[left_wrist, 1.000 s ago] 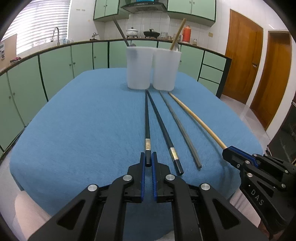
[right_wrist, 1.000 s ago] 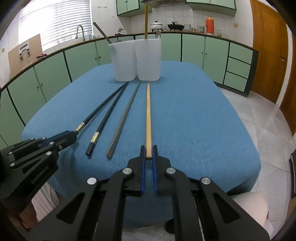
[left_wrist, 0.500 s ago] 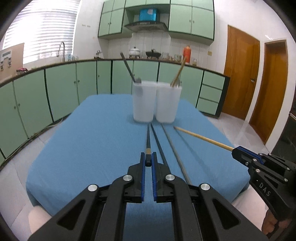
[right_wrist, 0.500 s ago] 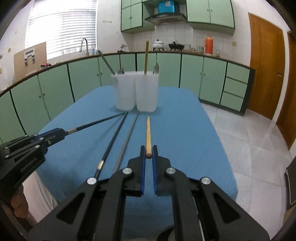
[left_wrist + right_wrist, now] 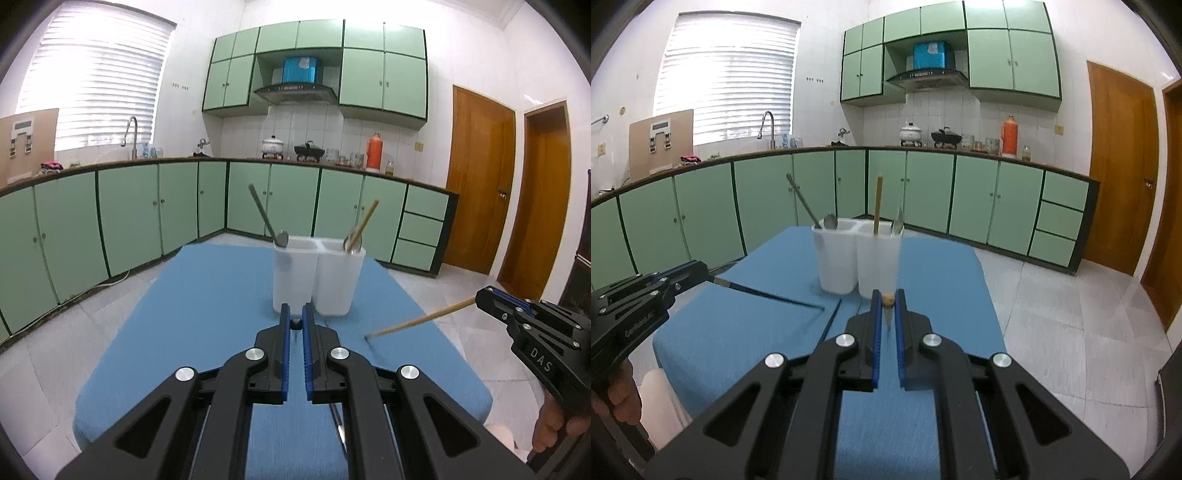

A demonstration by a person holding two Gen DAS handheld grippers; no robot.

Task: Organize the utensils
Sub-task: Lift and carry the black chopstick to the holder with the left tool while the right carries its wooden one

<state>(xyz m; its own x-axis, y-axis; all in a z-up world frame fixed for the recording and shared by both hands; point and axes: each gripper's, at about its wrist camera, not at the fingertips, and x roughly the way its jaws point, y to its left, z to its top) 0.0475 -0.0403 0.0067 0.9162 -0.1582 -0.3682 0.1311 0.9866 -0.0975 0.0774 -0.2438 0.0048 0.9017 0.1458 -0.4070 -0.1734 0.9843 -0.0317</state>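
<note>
My left gripper [image 5: 293,315] is shut on the end of a black chopstick [image 5: 768,293], which slopes down to the blue table [image 5: 207,314]. In the right wrist view the left gripper [image 5: 701,268] comes in from the left. My right gripper [image 5: 887,300] is shut on the end of a wooden chopstick [image 5: 417,320], whose far tip is near the cloth. It shows at the right in the left wrist view as the right gripper [image 5: 482,295]. Two white cups [image 5: 295,275] [image 5: 338,280] stand side by side beyond both grippers. The left cup holds a grey chopstick [image 5: 260,210] and a spoon. The right cup holds a wooden chopstick [image 5: 877,203] and a spoon.
Another dark chopstick [image 5: 831,321] lies on the cloth between the grippers. The table's edges drop to a tiled floor [image 5: 1071,314] on both sides. Green kitchen cabinets [image 5: 129,221] run along the walls behind, and wooden doors [image 5: 480,184] stand at the right.
Both grippers have risen and levelled out, each lifting the near end of its chopstick off the cloth. The cups now look lower and farther away in both views.
</note>
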